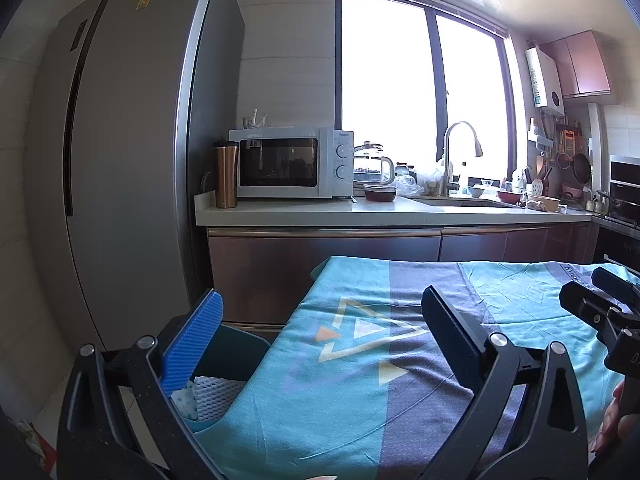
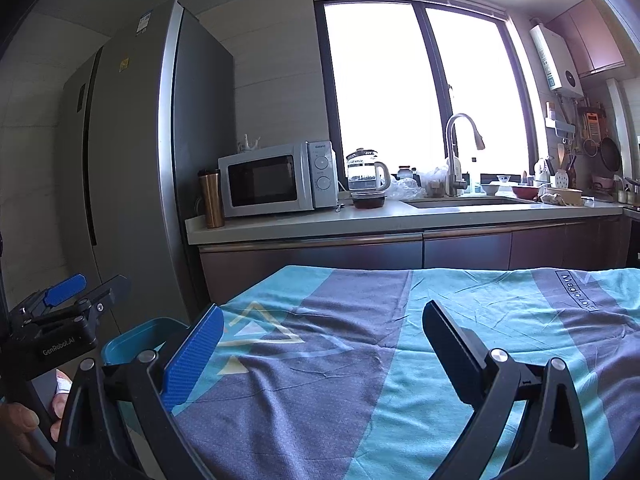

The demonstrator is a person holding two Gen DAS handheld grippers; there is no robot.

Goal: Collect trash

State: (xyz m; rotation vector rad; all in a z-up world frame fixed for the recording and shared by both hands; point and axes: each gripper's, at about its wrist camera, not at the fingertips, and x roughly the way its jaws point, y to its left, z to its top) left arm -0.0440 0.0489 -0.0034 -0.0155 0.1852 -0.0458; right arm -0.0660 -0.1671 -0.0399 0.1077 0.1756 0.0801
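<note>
Two hand-held claws side by side above a cloth-covered surface (image 1: 360, 380) in a kitchen, both with jaws spread wide and nothing between them. Left claw (image 1: 322, 328) hanging over the near left edge of the teal and grey tablecloth (image 2: 360, 360); right claw (image 2: 320, 344) over the middle of the same cloth, well clear of any object. No trash visible anywhere on the cloth. Just beside the left edge of the surface and lower down, a teal bin (image 1: 240, 344), holding white foam netting (image 1: 216, 394) and a crumpled pale wrapper (image 1: 186, 398), so the collected trash apparently already inside. Beyond, a worktop with a microwave (image 1: 292, 162), a copper tumbler (image 1: 226, 174), a glass kettle (image 2: 366, 176) and a sink tap (image 1: 460, 152), next to a tall grey fridge (image 1: 120, 160). Likely risks from here: loose, wrinkled cloth catching on a lowered fingertip and dragging toward the edge; blue pad (image 1: 192, 340) of the left claw close to the bin rim, so a careless sweep able to knock the bin or tip it; light foam netting prone to springing back out if pressed or brushed; the two claws near each other, so a crossing reach able to make them collide. Any remaining scrap outside both views impossible to confirm.
</note>
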